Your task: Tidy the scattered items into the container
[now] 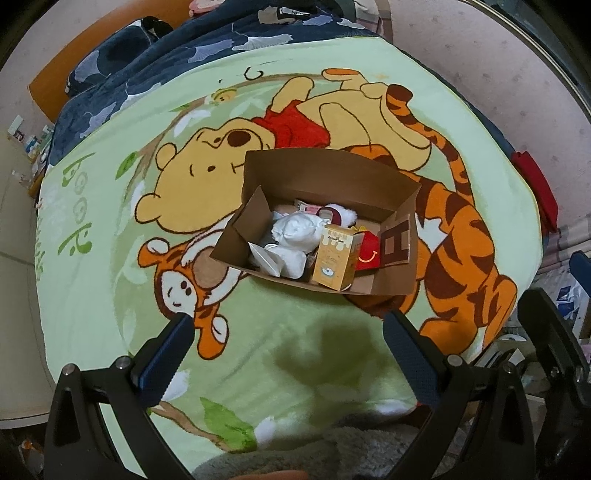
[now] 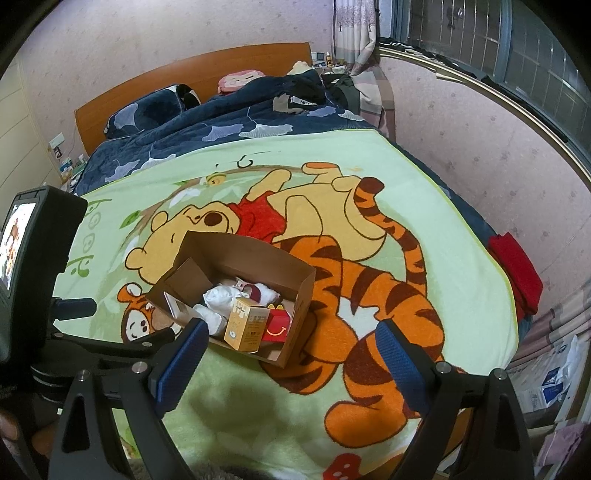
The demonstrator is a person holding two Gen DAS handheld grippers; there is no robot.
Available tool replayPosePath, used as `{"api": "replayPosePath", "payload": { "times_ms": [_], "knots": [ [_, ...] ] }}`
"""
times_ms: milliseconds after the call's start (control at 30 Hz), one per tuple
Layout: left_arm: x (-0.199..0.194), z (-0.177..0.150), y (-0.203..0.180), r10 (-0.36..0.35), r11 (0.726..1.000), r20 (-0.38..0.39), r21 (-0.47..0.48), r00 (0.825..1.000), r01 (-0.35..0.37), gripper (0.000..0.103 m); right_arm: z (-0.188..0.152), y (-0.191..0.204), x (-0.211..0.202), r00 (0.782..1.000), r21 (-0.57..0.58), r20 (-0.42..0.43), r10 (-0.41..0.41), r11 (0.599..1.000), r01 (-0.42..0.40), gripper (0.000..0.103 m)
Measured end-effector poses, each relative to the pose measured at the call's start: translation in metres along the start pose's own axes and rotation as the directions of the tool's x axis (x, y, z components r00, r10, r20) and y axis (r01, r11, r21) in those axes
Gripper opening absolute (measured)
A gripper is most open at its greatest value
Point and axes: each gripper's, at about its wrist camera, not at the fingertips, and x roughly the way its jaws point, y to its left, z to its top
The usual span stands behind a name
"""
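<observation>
Currently one cardboard box [image 1: 321,177] sits on the bed, on a green cartoon blanket [image 1: 96,258], roughly at the blanket's middle. Its flaps stand open.

Count inside the box: one yellow carton [image 1: 334,258] standing upright at the near side; one red box with a yellow smile mark [image 1: 367,251] just beside it; at least two white crumpled wrappers or bags [image 1: 295,230], touching each other; one white fluffy item [image 1: 345,214] at the far side; one small pink-and-white piece [image 1: 306,206] behind the wrappers, too small to identify. No loose item shows on the blanket around the box.

Two claws. Left claw [image 1: 288,347]: fingers spread wide, nothing between them, hovering above bare blanket on the near side of the box. Right claw [image 2: 291,354]: fingers also spread wide, nothing pinched; the near corner of the box shows in the gap between them, apart from both pads.

View differences. The right wrist view shows the wooden headboard [image 2: 184,81] in full, the curtain [image 2: 354,33], the window frame [image 2: 517,66] and a pink pillow [image 2: 236,82]; it also shows the left device with a lit screen [image 2: 16,243] at the left edge. The left wrist view looks more steeply down into the box and shows the printed flap [image 1: 397,243] at its right end. A red cloth [image 2: 513,269] lies at the bed's right edge, seen in both views.
</observation>
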Motion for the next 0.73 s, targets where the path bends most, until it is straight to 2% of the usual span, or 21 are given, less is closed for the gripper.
{"api": "replayPosePath", "payload": {
  "times_ms": [367, 567, 733],
  "knots": [
    [-0.0074, 0.0004, 0.0016, -0.087, 0.996, 0.044, -0.018, 0.995, 0.088, 0.103, 0.0012, -0.0017, -0.0038, 1.0, 0.009, 0.024, -0.004, 1.0, 0.004, 0.094],
    [-0.0049, 0.0, -0.0026, -0.056, 0.998, 0.033, 0.0, 0.998, 0.056, 0.103, 0.0017, -0.0014, -0.0049, 1.0, 0.006, 0.029, -0.005, 1.0, 0.005, 0.094],
    [-0.0102, -0.0018, -0.0034, -0.028, 1.0, 0.073, 0.008, 0.997, 0.028, 0.103, 0.0018, -0.0021, -0.0044, 1.0, 0.009, 0.027, -0.003, 1.0, 0.003, 0.094]
  ]
}}
